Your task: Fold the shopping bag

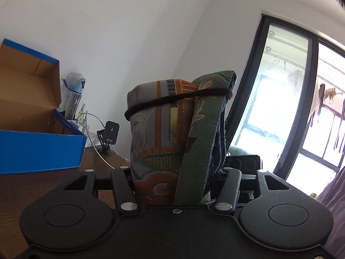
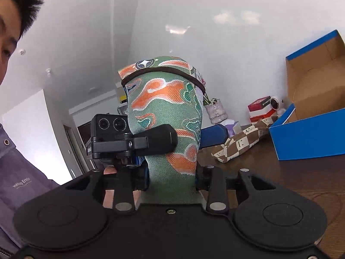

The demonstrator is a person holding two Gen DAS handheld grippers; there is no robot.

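From the left wrist view, an open blue box [image 1: 41, 151] with a brown cardboard inside sits at the far left on the dark wooden surface [image 1: 43, 183]. Just right of it stand a clear water bottle [image 1: 74, 95] and a small black phone stand [image 1: 108, 135] with a white cable looping past. In the middle rises the shopping bag [image 1: 163, 133], folded into a compact upright bundle of patterned cloth and bound near the top by a dark elastic band [image 1: 179, 99]. A tall window [image 1: 291, 99] fills the right.

The left hand-held gripper [image 1: 176, 181] has the bundle between its jaws at a middling opening, both sides against the cloth as far as this close view shows.

In the right wrist view a person in a purple jacket [image 2: 19, 172] is at the left, and the left tool's black finger [image 2: 159, 138] presses the bag's side. The right hand-held gripper [image 2: 172, 183] pinches the bundle's lower end, narrow. To the right lie a brown checkered cloth [image 2: 243, 138], red boxes [image 2: 258, 108] and the blue box.
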